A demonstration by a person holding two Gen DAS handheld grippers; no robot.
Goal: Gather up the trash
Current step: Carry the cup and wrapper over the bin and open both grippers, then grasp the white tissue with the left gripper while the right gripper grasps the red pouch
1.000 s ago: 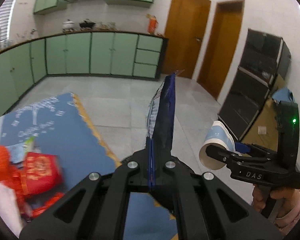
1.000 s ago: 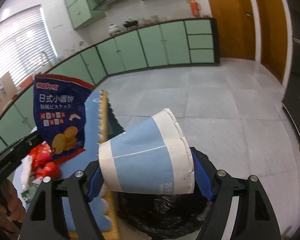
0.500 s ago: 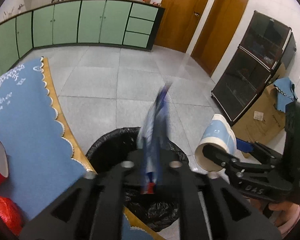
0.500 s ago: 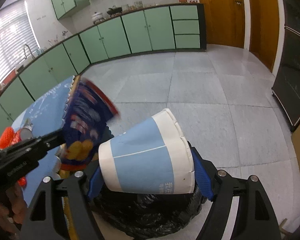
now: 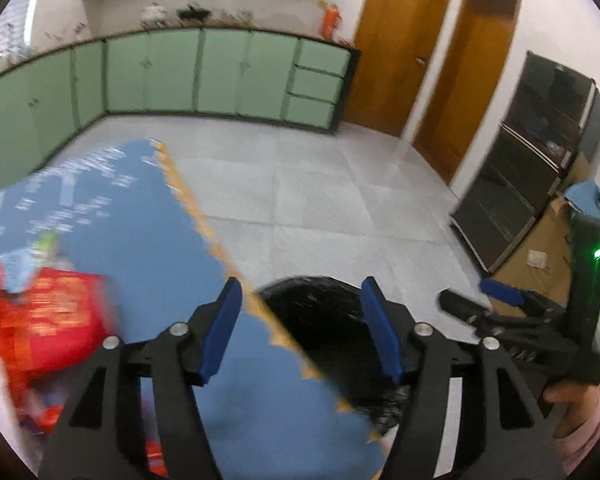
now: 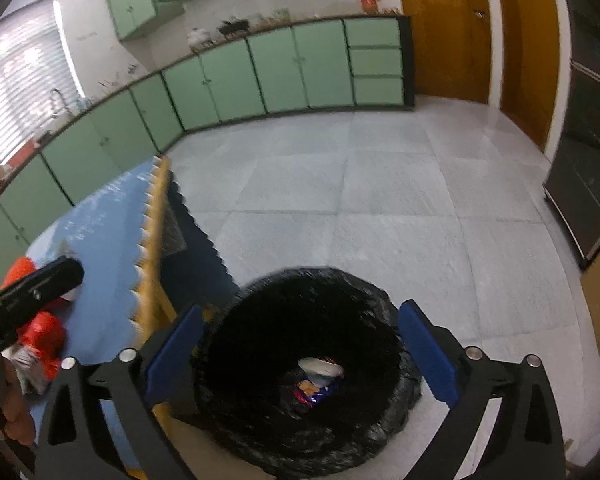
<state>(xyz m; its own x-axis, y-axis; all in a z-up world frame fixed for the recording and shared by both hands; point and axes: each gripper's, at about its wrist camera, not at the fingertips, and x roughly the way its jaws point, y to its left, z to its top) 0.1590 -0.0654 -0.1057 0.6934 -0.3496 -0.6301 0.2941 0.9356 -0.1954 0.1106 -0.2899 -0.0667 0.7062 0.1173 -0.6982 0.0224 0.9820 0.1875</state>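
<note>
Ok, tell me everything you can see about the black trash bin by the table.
The trash bin is round, lined with a crinkled, glossy black plastic bag folded over its rim. It stands upright on the grey tiled floor, close against the edge of the blue-covered table. Its mouth is open; at the bottom lie a white paper cup and a blue snack wrapper. Nothing visibly grips it; the right gripper hangs open above it.

Counts
One bin, two items inside; two grippers; two doors.
</note>
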